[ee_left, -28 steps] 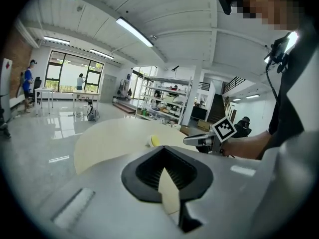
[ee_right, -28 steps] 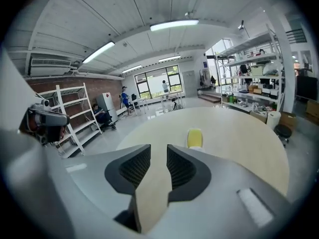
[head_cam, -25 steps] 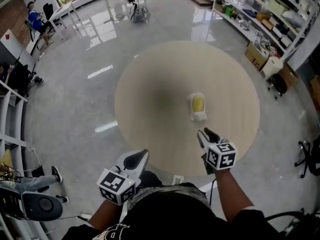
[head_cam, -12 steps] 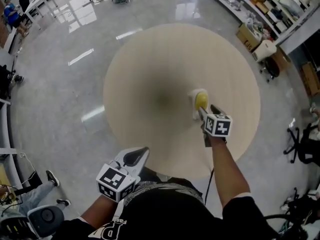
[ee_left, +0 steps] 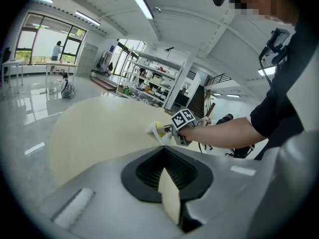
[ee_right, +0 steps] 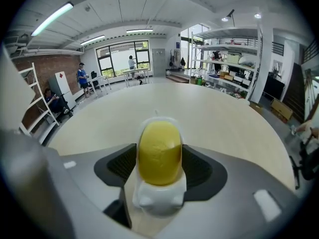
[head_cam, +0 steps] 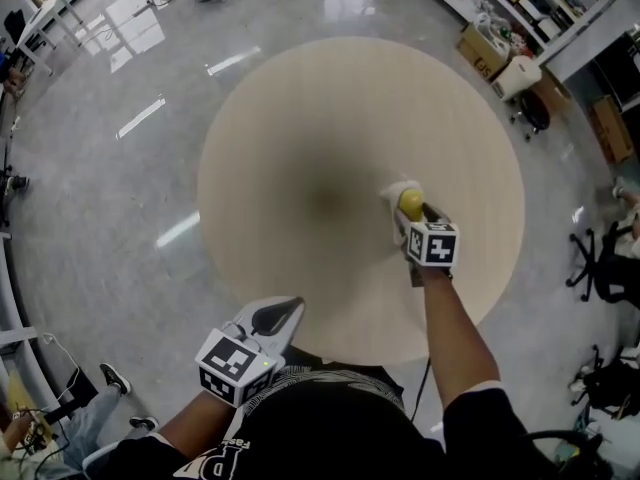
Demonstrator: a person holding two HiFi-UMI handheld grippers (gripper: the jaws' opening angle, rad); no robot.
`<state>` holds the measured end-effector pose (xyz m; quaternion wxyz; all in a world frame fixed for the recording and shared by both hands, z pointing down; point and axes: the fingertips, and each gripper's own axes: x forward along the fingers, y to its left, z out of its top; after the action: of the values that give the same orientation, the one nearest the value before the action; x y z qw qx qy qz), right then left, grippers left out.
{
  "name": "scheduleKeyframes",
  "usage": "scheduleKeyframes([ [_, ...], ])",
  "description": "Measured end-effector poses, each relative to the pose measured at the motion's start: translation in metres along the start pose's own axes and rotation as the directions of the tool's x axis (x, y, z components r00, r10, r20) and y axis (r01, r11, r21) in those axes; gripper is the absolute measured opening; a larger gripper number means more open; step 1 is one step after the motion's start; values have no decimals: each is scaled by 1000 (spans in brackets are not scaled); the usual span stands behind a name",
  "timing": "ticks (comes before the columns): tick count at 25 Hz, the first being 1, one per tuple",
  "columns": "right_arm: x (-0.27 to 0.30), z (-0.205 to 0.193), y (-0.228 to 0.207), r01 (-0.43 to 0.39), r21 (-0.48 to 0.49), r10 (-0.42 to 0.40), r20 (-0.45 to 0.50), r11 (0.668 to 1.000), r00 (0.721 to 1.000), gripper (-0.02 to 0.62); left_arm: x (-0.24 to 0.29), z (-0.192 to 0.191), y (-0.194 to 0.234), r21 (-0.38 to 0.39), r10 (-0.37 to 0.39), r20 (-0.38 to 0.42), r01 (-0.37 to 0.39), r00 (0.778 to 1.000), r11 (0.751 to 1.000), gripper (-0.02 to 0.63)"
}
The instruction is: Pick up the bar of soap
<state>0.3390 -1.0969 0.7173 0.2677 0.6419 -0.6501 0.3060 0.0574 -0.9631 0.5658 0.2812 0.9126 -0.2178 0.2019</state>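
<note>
**Soap framed, not yet gripped**

We have our right gripper (head_cam: pixel 410 218) at the bar of soap (ee_right: pixel 159 153). Its jaws are opening to either side of the yellow bar, which sits in a white holder (ee_right: pixel 158 200) right of centre on the round table (head_cam: pixel 300 118). By our reckoning, clamping and lifting are still to do. Our left gripper (head_cam: pixel 290 308) hangs clenched and empty by our body. A glossy grey floor (head_cam: pixel 120 188) and stocked shelves (head_cam: pixel 560 8) surround the pale tabletop.

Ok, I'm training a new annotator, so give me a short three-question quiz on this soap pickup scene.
1. True or false: the yellow soap bar sits in a black tray.
2. What stands between the right gripper's jaws? A) nothing B) the soap bar C) a sponge
3. Which gripper is held back near the person's body?
Key: 1 false, a white dish on the round table. 2 B; those jaws are opening. 3 the left gripper.
</note>
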Motion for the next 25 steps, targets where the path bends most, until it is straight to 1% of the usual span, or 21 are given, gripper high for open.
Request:
scheduleKeyframes([
  [5, 6, 0, -2, -19, 53, 19, -6, 998, 1000, 296, 3, 4, 8, 2, -15, -5, 16, 1000, 1000, 6],
  [8, 9, -1, 2, -49, 71, 51, -20, 996, 998, 277, 2, 4, 6, 2, -28, -3, 28, 1000, 1000, 6],
  [9, 10, -1, 1, -53, 72, 55, -24, 996, 998, 264, 3, 4, 5, 3, -31, -2, 31, 1000, 1000, 6],
  [13, 7, 4, 2, -45, 51, 46, -19, 998, 999, 262, -1, 10, 7, 2, -33, 3, 33, 999, 999, 6],
  [16, -1, 13, 3, -37, 46, 36, 27, 998, 999, 262, -4, 10, 9, 4, -29, 11, 29, 1000, 1000, 6],
  [19, -14, 21, 3, -53, 75, 46, 84, 996, 995, 262, -6, 11, 12, 8, -28, 22, 28, 999, 1000, 6],
  [22, -40, 31, 12, -109, 146, 85, 161, 983, 983, 262, -7, 15, 12, 16, -43, 36, 42, 998, 999, 6],
  [25, -84, 47, 25, -200, 219, 136, 274, 955, 952, 262, -4, 21, 10, 9, -61, 53, 60, 997, 998, 6],
])
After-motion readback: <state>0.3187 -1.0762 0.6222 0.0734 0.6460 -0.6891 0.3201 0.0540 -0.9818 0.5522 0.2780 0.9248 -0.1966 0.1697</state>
